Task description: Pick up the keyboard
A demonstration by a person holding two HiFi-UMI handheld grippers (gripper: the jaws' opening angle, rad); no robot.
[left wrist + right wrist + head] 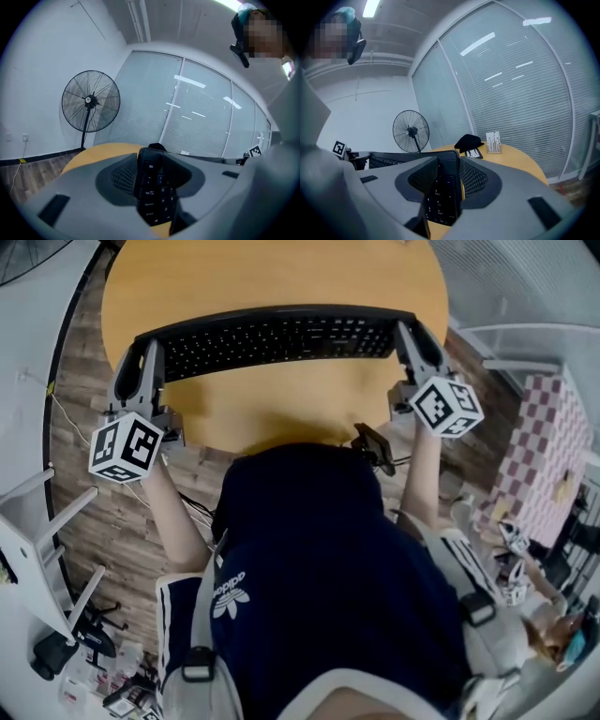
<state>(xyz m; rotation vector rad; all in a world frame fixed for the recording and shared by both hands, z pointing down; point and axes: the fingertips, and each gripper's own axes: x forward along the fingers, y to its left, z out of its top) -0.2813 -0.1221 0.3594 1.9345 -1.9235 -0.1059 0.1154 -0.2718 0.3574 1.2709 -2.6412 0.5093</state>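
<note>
A long black keyboard (272, 337) lies crosswise over the round wooden table (281, 277), held at both ends. My left gripper (145, 343) is shut on its left end, where the key rows (152, 192) run between the grey jaws. At the other end, my right gripper (409, 332) is shut on the keyboard (443, 192) as well. Whether the keyboard still touches the tabletop I cannot tell. The tabletop (520, 157) shows yellow behind and under the jaws.
A standing fan (90, 101) is beyond the table by the blinds-covered glass wall, also seen as the fan (410, 130). A black object (468, 140) and a small card stand (493, 141) sit on the table. A white frame (37, 531) stands at left, checkered cloth (544, 456) at right.
</note>
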